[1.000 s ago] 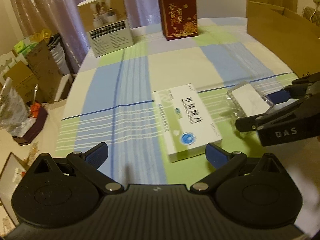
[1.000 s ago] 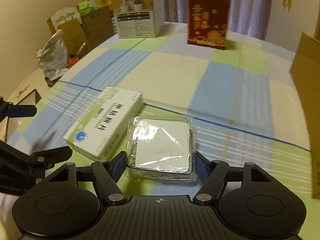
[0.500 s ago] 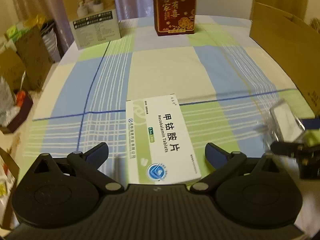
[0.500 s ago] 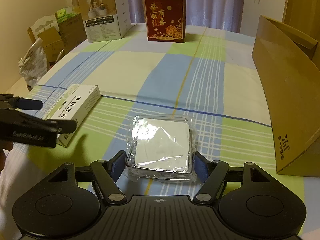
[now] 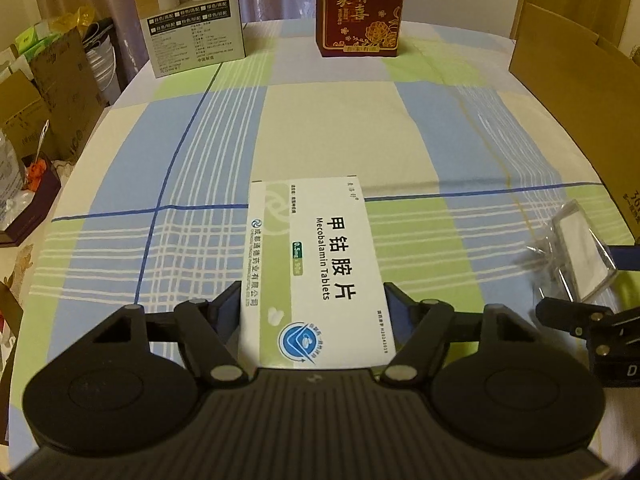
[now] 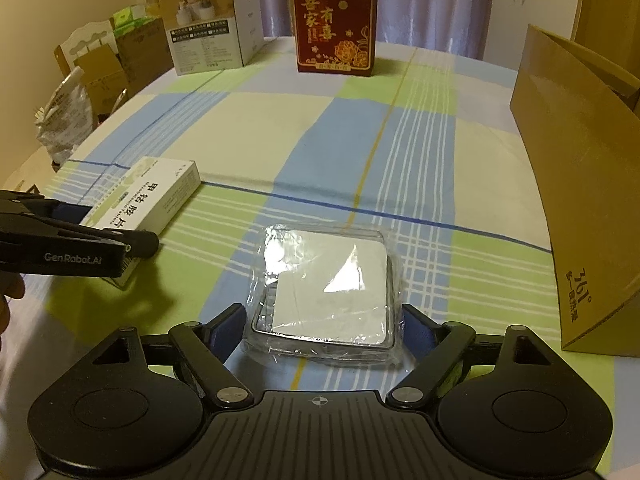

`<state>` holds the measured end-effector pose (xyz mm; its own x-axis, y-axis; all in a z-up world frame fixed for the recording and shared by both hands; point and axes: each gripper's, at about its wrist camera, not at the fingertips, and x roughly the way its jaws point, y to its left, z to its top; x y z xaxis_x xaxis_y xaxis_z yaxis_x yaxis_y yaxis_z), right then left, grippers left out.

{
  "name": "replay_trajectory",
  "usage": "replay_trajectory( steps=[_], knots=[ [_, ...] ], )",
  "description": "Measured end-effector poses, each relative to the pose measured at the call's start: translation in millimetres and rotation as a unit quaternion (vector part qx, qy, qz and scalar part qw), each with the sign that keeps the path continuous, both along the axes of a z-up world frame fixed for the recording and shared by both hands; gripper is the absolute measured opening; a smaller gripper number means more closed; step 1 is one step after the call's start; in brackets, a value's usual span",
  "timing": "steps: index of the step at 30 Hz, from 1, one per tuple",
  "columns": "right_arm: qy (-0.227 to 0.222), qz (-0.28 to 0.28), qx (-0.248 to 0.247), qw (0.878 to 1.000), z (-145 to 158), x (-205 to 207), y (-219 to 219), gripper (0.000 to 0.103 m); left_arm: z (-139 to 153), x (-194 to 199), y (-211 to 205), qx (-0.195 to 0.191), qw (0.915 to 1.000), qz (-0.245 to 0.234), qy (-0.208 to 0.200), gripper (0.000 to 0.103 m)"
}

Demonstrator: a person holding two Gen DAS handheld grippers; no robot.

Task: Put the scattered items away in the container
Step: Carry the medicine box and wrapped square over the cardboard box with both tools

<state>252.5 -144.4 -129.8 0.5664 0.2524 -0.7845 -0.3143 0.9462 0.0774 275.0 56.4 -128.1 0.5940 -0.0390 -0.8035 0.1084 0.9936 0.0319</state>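
Our left hand-held gripper [image 5: 314, 312] pinches the tablet box [image 5: 314, 264]; the right hand-held gripper [image 6: 324, 326] pinches the slippery wrapped case [image 6: 326, 292], which could slide free.

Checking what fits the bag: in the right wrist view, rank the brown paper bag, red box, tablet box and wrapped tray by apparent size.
1. Brown paper bag
2. Wrapped tray, inflated by nearness
3. Red box and tablet box: too close to rank

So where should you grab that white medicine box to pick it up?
By its two long side edges, near the end closest to you. The medicine box lies flat on the tablecloth with its length pointing away, so the left hand-held gripper comes in low from the near end. Its fingers already sit on either side, and the box looks narrow enough to fit between them.
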Motion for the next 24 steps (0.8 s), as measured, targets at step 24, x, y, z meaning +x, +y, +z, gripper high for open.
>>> replay_trajectory(
  steps=[24],
  knots=[
    [0.009, -0.040, 0.001, 0.999, 15.2, -46.2, -47.6, 0.074, 24.1, -36.7, -44.8, 0.017, 0.9914, -0.130, -0.005, 0.068]
  ],
)
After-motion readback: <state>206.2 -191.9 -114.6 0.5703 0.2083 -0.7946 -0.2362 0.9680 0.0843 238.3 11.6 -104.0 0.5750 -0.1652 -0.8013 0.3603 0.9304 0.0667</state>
